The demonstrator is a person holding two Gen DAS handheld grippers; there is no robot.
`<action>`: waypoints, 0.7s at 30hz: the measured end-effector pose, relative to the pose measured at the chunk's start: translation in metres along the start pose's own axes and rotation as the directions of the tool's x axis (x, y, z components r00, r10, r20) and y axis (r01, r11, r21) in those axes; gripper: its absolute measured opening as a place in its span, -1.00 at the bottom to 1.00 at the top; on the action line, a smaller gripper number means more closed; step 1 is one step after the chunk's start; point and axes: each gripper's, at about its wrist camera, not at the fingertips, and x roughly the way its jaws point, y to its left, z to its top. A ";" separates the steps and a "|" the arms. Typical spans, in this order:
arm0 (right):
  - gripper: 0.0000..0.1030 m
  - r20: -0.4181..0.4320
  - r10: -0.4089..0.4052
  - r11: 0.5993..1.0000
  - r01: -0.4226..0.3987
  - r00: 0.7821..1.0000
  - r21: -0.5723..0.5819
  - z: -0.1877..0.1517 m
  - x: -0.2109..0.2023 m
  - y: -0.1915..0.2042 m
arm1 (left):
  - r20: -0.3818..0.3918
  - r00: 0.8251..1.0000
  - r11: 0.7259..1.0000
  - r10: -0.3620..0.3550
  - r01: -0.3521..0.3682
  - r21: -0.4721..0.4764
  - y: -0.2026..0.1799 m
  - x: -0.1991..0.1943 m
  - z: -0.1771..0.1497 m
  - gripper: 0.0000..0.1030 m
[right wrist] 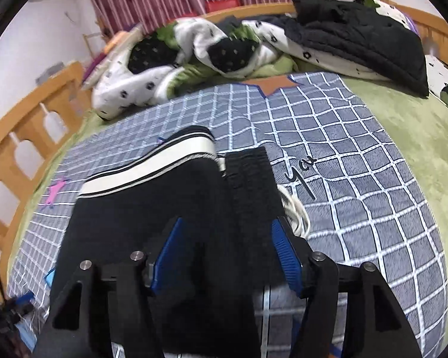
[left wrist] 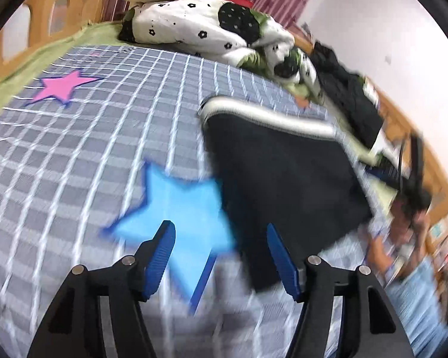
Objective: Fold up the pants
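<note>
On the bed (right wrist: 358,155) | pants (right wrist: 170,208) folded, waistband at 12 o'clock | left gripper (left wrist: 221,256) released, empty | right gripper (right wrist: 224,253) released over pants | next: smooth fold.

Black pants (right wrist: 152,208), white-striped side, folded flat on checked blanket (right wrist: 358,179); drawstring at waistband.

Black script "you" on grey checked bedspread (right wrist: 358,155).
</note>
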 end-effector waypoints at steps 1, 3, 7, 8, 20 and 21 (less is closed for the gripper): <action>0.29 -0.011 -0.003 1.000 0.003 1.000 0.005 0.004 0.005 -0.001 | 0.005 1.000 0.999 -0.029 0.029 -0.013 0.000 0.009 0.010 0.23; 0.41 -0.030 -0.006 0.999 0.007 1.000 0.032 0.007 0.016 -0.006 | -0.010 0.999 0.999 -0.052 0.052 -0.013 -0.002 0.043 0.034 0.24; 0.41 -0.071 -0.017 0.999 0.020 0.997 0.045 -0.003 0.036 -0.015 | -0.163 0.984 0.997 -0.066 0.059 -0.045 -0.008 0.116 0.058 0.24; 0.41 -0.077 -0.017 0.999 0.019 0.997 0.030 -0.005 0.039 -0.014 | -0.181 0.982 0.997 -0.056 0.046 -0.061 -0.008 0.125 0.060 0.24; 0.54 -0.161 0.046 0.999 -0.043 0.986 0.023 -0.006 0.068 -0.020 | -0.140 0.989 0.998 0.041 -0.035 0.043 -0.034 0.141 0.063 -0.43; 0.47 -0.153 0.068 0.997 -0.064 0.986 0.032 -0.008 0.067 -0.021 | -0.121 0.991 0.996 0.060 -0.051 0.076 -0.040 0.137 0.064 -0.47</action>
